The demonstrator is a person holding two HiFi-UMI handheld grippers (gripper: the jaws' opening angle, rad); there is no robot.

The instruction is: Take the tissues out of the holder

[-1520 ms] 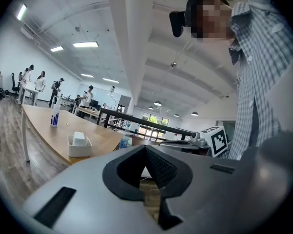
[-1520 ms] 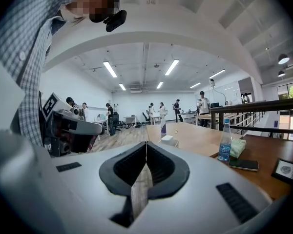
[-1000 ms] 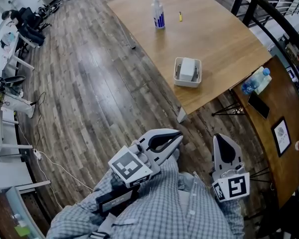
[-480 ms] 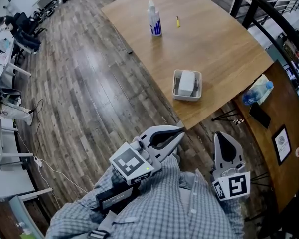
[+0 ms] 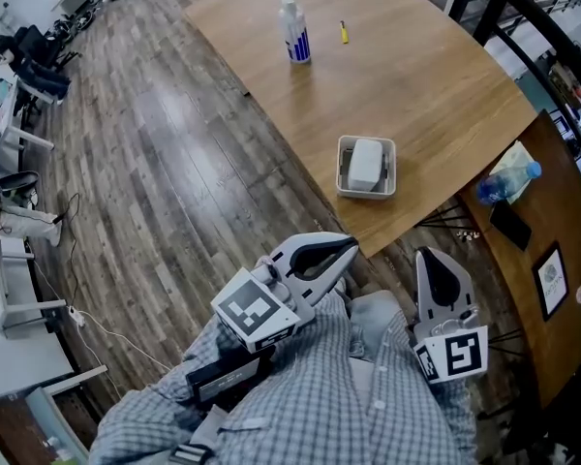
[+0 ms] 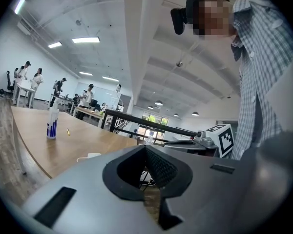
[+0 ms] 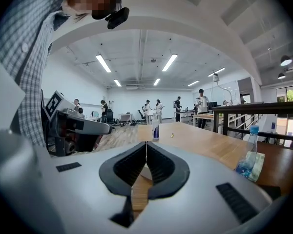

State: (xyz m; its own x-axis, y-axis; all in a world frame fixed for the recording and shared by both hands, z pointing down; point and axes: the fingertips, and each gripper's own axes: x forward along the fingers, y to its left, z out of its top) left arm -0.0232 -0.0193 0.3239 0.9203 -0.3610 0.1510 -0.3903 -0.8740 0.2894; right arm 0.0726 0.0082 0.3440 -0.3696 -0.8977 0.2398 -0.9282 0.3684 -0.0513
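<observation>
Between the jaws of the left gripper nothing is sitting: the two dark pads are pressing together at their tips, so this gripper is closed and empty. The jaws of the right gripper are doing the same, meeting in one thin line with nothing in their grip.

Both grippers are being held close to the person's body, in front of the checked shirt, side by side and a little apart. They are pointing almost level toward the tabletop, and their tips are stopping short of its near edge, over the wooden floor.

Ahead of them the holder is standing on the tabletop near that edge, well apart from both grippers. It is a low white rectangular tray, open at the top. The tissues are lying inside it as one white folded stack, filling most of the middle.

Farther away on the same tabletop a white bottle with blue stripes is standing upright, and a small yellow thing is lying near it. On a second, darker tabletop at the right a clear water bottle with a blue cap is lying.
</observation>
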